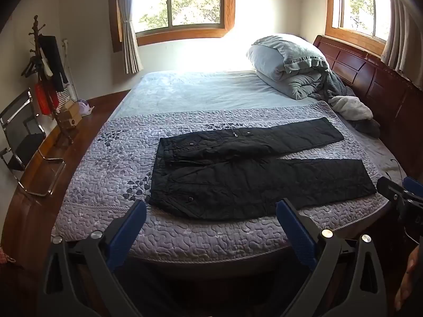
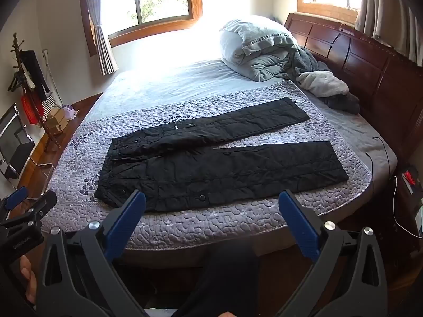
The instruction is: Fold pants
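Black quilted pants (image 1: 238, 174) lie flat on the lilac quilted bedspread (image 1: 105, 163), waist to the left, both legs spread apart toward the right. They also show in the right wrist view (image 2: 211, 166). My left gripper (image 1: 211, 208) is open and empty, held above the bed's near edge, just short of the pants' waist side. My right gripper (image 2: 211, 198) is open and empty, held before the near leg. The right gripper shows at the edge of the left wrist view (image 1: 401, 195); the left gripper shows in the right wrist view (image 2: 26, 206).
A pile of grey bedding and pillows (image 1: 290, 63) sits at the far right by the wooden headboard (image 1: 370, 79). A coat stand (image 1: 45, 60), a chair (image 1: 18, 137) and boxes stand left of the bed. A cable (image 2: 383, 153) and nightstand (image 2: 409, 185) are at right.
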`<move>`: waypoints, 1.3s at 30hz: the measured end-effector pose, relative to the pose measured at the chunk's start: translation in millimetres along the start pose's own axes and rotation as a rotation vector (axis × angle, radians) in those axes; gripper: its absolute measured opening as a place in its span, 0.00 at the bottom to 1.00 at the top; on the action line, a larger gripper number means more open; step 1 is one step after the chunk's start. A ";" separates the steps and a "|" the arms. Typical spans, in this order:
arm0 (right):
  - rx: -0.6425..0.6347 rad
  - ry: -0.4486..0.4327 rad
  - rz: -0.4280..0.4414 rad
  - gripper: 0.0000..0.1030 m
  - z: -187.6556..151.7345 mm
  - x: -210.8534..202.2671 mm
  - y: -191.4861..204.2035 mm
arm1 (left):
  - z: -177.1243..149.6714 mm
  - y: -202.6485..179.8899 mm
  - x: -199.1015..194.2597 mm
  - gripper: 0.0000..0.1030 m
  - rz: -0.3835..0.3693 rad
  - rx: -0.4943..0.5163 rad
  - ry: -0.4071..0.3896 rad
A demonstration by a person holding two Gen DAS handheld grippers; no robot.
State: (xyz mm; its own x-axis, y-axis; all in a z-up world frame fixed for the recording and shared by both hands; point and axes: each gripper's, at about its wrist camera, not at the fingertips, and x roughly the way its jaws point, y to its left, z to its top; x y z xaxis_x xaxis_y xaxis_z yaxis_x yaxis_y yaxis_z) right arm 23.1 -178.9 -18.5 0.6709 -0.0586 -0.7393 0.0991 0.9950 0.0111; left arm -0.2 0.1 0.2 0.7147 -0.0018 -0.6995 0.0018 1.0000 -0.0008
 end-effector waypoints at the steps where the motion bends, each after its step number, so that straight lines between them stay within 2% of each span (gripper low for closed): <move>1: 0.000 0.000 0.001 0.98 -0.1 -0.1 0.0 | 0.0 0.2 -0.1 0.97 0.001 0.000 0.000; 39: 0.000 0.007 -0.015 0.98 1.4 2.9 -5.2 | -0.2 -2.3 4.4 0.97 0.000 -0.006 0.016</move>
State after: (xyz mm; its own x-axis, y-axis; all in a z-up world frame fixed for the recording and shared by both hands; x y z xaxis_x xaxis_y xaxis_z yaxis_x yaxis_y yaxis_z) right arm 25.6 -184.4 -19.8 0.6640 -0.0730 -0.7442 0.1094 0.9940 0.0002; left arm 2.8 -2.2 -3.1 0.7035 -0.0016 -0.7107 -0.0029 1.0000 -0.0052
